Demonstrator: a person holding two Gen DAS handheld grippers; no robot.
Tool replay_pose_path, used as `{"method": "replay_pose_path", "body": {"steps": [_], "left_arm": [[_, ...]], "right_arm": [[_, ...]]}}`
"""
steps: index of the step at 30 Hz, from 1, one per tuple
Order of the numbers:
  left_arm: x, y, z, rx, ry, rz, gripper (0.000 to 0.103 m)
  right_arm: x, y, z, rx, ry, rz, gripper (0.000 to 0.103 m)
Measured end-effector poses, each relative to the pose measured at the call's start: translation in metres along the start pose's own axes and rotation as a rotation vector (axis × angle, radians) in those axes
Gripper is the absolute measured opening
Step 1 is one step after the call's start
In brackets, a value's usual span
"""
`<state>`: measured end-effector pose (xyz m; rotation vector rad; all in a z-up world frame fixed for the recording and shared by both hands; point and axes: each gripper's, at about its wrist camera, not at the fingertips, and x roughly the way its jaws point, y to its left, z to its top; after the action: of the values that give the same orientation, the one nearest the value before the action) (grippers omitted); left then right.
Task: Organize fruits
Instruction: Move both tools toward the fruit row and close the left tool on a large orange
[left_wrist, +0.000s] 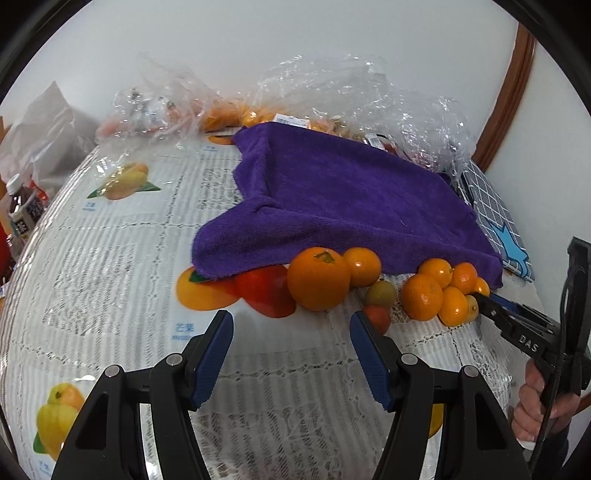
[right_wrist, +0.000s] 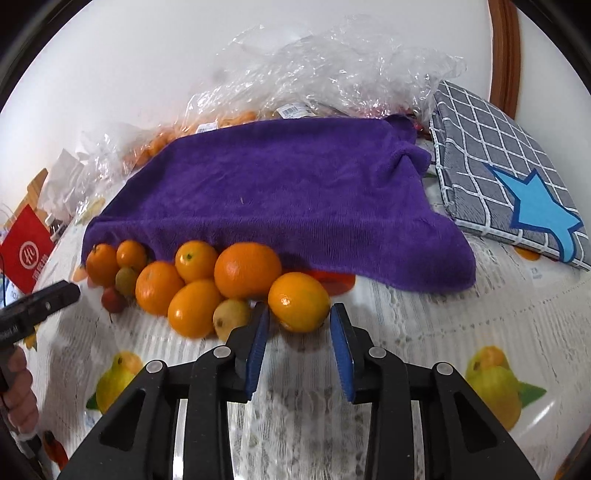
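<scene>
Several orange citrus fruits lie in a loose heap along the near edge of a purple terry towel (right_wrist: 280, 192), on a surface covered by a white lace cloth printed with fruit pictures (right_wrist: 424, 332). The right gripper (right_wrist: 299, 325) has its blue-padded fingers either side of the nearest small glossy orange fruit (right_wrist: 298, 301); the jaws sit narrow and flank it closely, though whether both pads already press on the skin is hard to say from this angle. The left gripper (left_wrist: 291, 332) hangs with its jaws apart and empty, pointing at the big round orange with the green stem (left_wrist: 318, 278) and a small reddish fruit (left_wrist: 377, 317) just beside its right finger. To my eye the step is picking that nearest fruit off the pile. Doing it well means gripping across the fruit's widest part, squeezing only enough to hold the smooth skin, and lifting straight up so that the pale yellow-green fruit (right_wrist: 231, 317) touching the pile beside it is not sent rolling.
</scene>
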<state>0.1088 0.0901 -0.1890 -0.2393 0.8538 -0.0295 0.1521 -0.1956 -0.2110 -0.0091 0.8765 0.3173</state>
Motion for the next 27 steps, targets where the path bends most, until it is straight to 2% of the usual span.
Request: {"method": "replay_pose_path", "body": {"steps": [6, 12, 14, 16, 17, 21, 23, 27], "left_arm": [[0.01, -0.007, 0.01, 0.003, -0.003, -0.003, 0.064], [0.03, -0.015, 0.018, 0.014, 0.013, 0.003, 0.064], [0.032, -0.015, 0.014, 0.013, -0.01, -0.003, 0.063], [0.03, -0.014, 0.014, 0.002, -0.022, -0.005, 0.057], [0.029, -0.013, 0.013, -0.002, -0.029, -0.015, 0.051], [0.028, -0.009, 0.01, -0.017, -0.025, -0.053, 0.042], [0.027, -0.012, 0.009, -0.01, -0.029, -0.047, 0.041], [0.026, -0.013, 0.009, -0.012, -0.033, -0.043, 0.041]], "right_arm": [[0.005, -0.003, 0.0, 0.003, -0.013, 0.01, 0.034], [-0.007, -0.012, -0.007, 0.007, -0.035, -0.028, 0.034], [-0.009, -0.014, -0.01, 0.01, -0.033, -0.03, 0.034], [-0.01, -0.016, -0.012, 0.038, -0.031, -0.024, 0.034], [-0.011, -0.016, -0.013, 0.044, -0.034, -0.032, 0.034], [-0.007, -0.013, -0.012, 0.032, -0.02, -0.042, 0.034], [-0.005, -0.011, -0.012, 0.023, -0.016, -0.046, 0.037], [-0.004, -0.009, -0.012, 0.014, -0.015, -0.039, 0.038]]}}
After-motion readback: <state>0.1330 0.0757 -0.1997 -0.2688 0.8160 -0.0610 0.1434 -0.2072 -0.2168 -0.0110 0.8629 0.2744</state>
